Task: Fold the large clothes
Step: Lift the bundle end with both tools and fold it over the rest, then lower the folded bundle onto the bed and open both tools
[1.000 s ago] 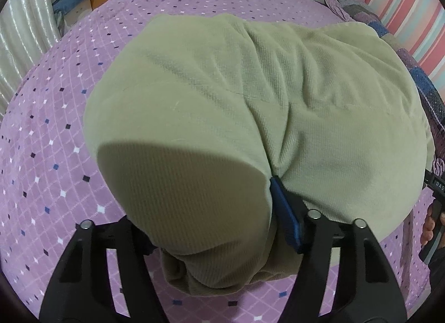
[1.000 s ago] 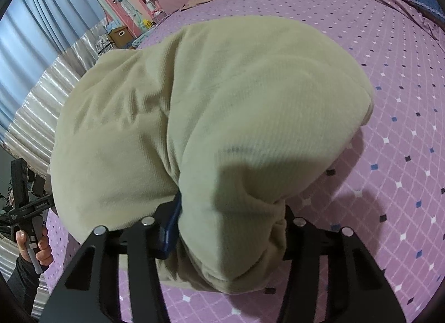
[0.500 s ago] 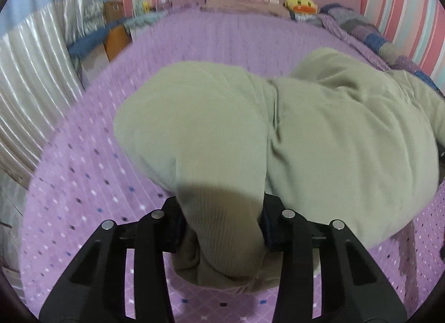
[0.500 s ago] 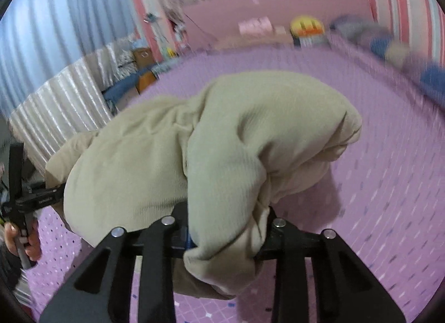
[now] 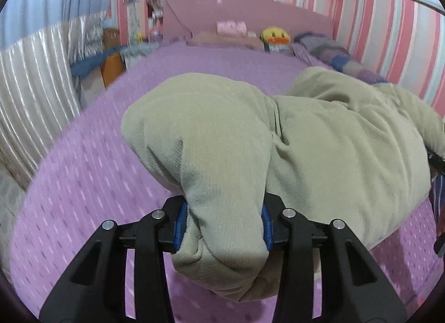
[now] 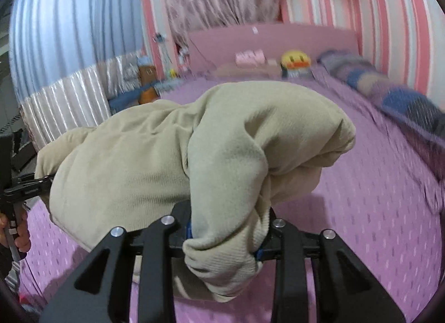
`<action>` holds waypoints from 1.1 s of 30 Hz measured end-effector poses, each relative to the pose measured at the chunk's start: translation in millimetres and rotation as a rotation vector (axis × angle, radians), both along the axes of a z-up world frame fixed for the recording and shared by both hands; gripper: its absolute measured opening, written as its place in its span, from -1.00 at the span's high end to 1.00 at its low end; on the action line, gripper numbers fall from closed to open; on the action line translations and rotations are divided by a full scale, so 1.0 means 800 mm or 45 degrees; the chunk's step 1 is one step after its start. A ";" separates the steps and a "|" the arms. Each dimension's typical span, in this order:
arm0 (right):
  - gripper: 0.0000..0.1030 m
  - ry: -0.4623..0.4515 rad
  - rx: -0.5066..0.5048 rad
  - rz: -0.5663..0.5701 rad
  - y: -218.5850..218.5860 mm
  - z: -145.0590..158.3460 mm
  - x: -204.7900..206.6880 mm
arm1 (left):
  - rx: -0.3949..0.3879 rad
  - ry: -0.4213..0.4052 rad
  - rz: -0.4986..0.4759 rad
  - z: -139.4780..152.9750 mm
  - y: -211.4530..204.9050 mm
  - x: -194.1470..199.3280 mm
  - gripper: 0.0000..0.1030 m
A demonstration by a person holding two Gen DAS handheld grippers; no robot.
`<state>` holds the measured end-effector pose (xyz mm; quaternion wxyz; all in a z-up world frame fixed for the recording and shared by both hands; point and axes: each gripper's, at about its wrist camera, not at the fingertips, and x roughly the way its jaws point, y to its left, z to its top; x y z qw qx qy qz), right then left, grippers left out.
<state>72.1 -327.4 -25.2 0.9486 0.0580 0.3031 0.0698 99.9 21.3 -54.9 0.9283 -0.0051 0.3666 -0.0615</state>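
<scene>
A large olive-green ribbed garment (image 5: pixel 319 150) is held up over the purple bed (image 5: pixel 91 172). My left gripper (image 5: pixel 222 225) is shut on a thick bunch of its cloth, which drapes over the fingers. My right gripper (image 6: pixel 226 235) is shut on another bunch of the same garment (image 6: pixel 133 161). The cloth sags between the two grippers. The left gripper also shows at the left edge of the right wrist view (image 6: pixel 19 186), held in a hand. The fingertips are hidden by cloth.
The bed sheet (image 6: pixel 375 211) is purple with small diamonds. At the headboard lie a pink item (image 5: pixel 231 27) and a yellow duck plush (image 5: pixel 275 36). A patchwork quilt (image 6: pixel 389 95) lies along the striped wall. Boxes (image 5: pixel 111 61) and curtains stand left of the bed.
Both grippers have tilted up and lifted with the garment; the view has swung from the bed surface to the headboard and walls. The cloth has bunched up off the sheet.
</scene>
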 end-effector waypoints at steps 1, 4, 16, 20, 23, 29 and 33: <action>0.40 0.044 -0.010 -0.004 -0.002 -0.017 -0.007 | -0.002 0.041 -0.002 -0.016 -0.004 -0.006 0.22; 0.39 0.188 -0.031 -0.011 -0.008 -0.078 -0.027 | 0.012 0.132 0.016 -0.075 -0.004 -0.024 0.21; 0.05 0.325 0.132 -0.090 -0.038 -0.146 -0.036 | -0.133 0.215 -0.009 -0.117 0.028 -0.022 -0.06; -0.07 0.350 0.155 -0.108 -0.038 -0.141 -0.033 | -0.128 0.229 0.006 -0.117 0.030 -0.026 -0.24; -0.20 0.359 0.151 -0.128 -0.045 -0.141 -0.037 | -0.100 0.217 0.027 -0.109 0.040 -0.044 -0.38; -0.55 0.302 0.104 -0.207 -0.066 -0.127 -0.055 | -0.048 0.146 0.059 -0.078 0.058 -0.061 -0.69; -0.66 0.328 0.027 -0.245 -0.065 -0.130 -0.044 | 0.034 0.147 0.107 -0.086 0.073 -0.063 -0.88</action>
